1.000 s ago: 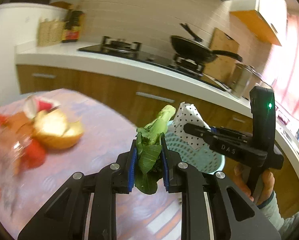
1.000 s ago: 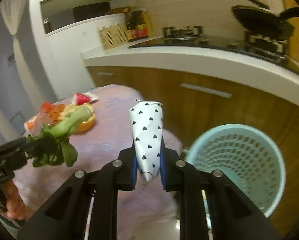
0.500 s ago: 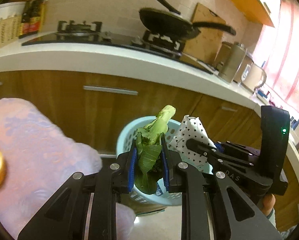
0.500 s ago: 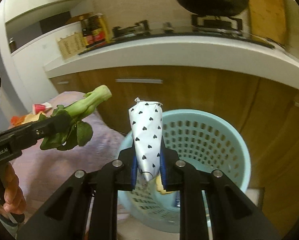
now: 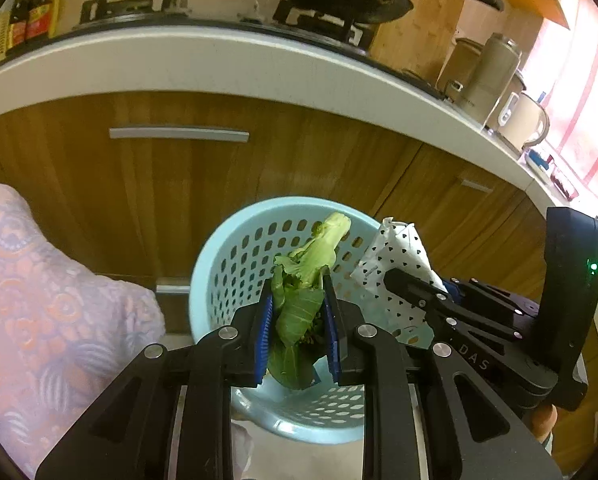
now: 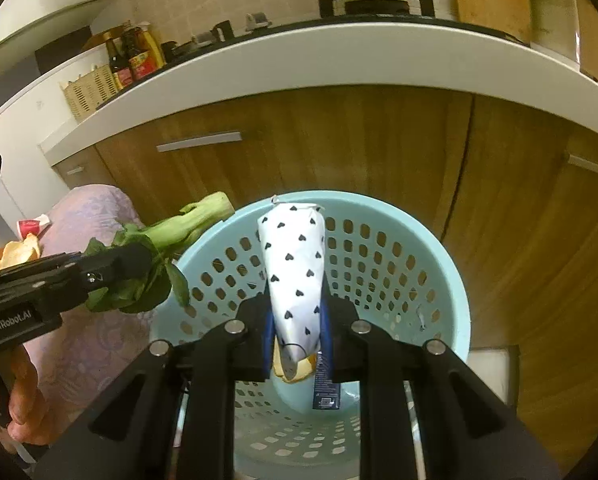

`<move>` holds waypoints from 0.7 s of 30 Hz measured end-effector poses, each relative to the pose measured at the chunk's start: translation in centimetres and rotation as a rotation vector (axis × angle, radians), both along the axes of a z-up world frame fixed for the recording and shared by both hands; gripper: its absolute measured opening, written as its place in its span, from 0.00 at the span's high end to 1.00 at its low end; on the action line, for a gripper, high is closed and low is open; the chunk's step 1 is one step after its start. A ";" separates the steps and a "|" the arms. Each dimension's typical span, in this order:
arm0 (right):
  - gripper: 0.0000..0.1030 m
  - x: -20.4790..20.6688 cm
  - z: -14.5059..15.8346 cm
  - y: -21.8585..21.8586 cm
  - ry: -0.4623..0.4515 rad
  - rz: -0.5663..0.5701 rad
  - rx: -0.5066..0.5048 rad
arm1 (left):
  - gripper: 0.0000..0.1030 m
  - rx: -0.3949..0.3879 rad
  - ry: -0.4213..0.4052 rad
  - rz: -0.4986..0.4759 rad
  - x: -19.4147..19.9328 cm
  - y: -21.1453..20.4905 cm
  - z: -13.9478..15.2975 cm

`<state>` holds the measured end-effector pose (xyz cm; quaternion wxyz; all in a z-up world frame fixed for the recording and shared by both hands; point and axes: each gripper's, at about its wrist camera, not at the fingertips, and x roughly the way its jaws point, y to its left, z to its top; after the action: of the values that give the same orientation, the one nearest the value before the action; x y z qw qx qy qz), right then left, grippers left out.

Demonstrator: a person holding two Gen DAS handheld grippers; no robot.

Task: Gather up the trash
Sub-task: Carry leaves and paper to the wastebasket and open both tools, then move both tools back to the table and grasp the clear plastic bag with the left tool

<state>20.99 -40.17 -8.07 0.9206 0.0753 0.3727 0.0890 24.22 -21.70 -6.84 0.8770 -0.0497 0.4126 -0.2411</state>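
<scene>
Clearly at the drop-off step. Seen from the left wrist: left gripper (image 5: 297,322) clamped on a limp bok choy stalk (image 5: 305,280), pale ribbed stem up, dark floppy leaves squeezed between the blue ridged pads, all poised over the mouth of the pale blue perforated plastic bin (image 5: 219,272). Beside it, right gripper (image 5: 409,294) pinching a white paper bag printed with black hearts (image 5: 395,252) (crumpled, stapled at the top).

From the right wrist: right gripper (image 6: 297,330) nearly closed on that tapered paper bag (image 6: 293,276), directly above the bin (image 6: 439,280), with peel and a dark wrapper already at the bottom. Left gripper (image 6: 111,266) off to the left, bok choy (image 6: 171,232) reaching the rim. Next, probably: widen both jaws and let each piece fall inside.
</scene>
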 end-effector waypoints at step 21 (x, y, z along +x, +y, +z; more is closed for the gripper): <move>0.47 -1.8 2.3 0.1 -0.012 -0.018 0.008 | 0.44 -0.088 -0.051 -0.014 -2.6 3.0 2.4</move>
<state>19.23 -40.04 -5.80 0.9233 0.0816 0.3661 0.0826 21.65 -18.69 -4.44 0.8825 -0.0789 0.3794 -0.2665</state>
